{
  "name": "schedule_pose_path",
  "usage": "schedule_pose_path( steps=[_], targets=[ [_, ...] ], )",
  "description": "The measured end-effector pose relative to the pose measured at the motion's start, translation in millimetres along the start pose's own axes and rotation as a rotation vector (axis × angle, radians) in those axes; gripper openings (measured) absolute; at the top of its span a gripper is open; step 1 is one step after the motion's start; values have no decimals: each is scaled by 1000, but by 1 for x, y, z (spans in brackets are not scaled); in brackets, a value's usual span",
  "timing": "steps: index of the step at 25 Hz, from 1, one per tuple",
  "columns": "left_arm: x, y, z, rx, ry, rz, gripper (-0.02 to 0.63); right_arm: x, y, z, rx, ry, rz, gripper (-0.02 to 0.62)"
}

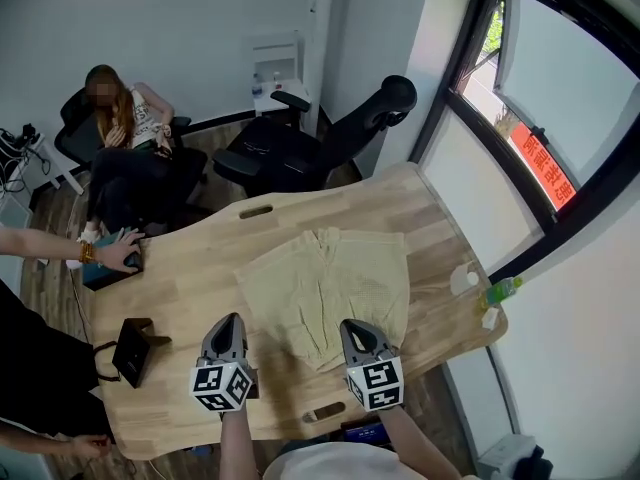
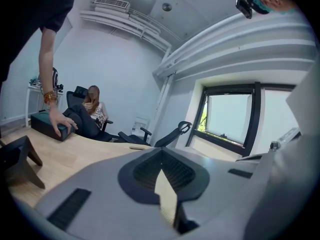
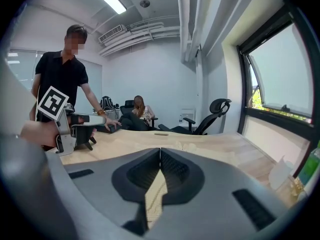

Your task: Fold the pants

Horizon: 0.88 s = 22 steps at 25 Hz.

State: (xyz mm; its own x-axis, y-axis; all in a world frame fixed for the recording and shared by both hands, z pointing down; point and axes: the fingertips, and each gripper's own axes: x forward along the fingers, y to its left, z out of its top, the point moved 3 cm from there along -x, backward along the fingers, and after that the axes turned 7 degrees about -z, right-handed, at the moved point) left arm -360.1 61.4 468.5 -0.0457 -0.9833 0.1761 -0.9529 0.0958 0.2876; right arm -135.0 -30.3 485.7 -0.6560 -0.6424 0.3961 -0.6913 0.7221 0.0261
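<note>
Pants (image 1: 325,288) lie spread flat on the wooden table (image 1: 190,258), just ahead of both gripper tips. I can see no fold made yet, so the whole job looks to be ahead. Left gripper (image 1: 232,320) and right gripper (image 1: 352,326) both have their jaws pressed together on nothing. The cloth is pale yellow-green, soft and faintly creased, with two short legs side by side. The tabletop is smooth light wood.

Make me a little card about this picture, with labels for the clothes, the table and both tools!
clothes: pale pants, spread flat
where: wooden table
left tool: shut, empty, beside the pants' near-left corner
right tool: shut, empty, over the pants' near edge
also: green bottle at table's right edge
</note>
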Motion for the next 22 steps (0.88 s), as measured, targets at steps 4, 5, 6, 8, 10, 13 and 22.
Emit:
schedule_pose_path(
  steps=[4,5,6,8,10,13,22],
  targets=[
    [9,-1,-6,-6,26,-17,8,-2,-2,-4,7,9,-19,6],
    [11,-1,-7,-6,29,-19,8,-2,-2,-4,10,9,-18,6],
    [13,-1,-6,-4,30,-19,8,-1,-2,-4,11,9,-16,6],
    [17,-2,-5,1,31,-19,8,2,-1,-5,10,6,-9,8],
    [22,-3,-5,6,32,-17,8,5,-1,-6,13,4,3,8],
    [27,-1,-4,6,30,-7,8,11,1,-6,7,5,26,8],
    [41,11,-22,-24,86,24,8,24,31,-16,-63,45,141,8]
  ],
)
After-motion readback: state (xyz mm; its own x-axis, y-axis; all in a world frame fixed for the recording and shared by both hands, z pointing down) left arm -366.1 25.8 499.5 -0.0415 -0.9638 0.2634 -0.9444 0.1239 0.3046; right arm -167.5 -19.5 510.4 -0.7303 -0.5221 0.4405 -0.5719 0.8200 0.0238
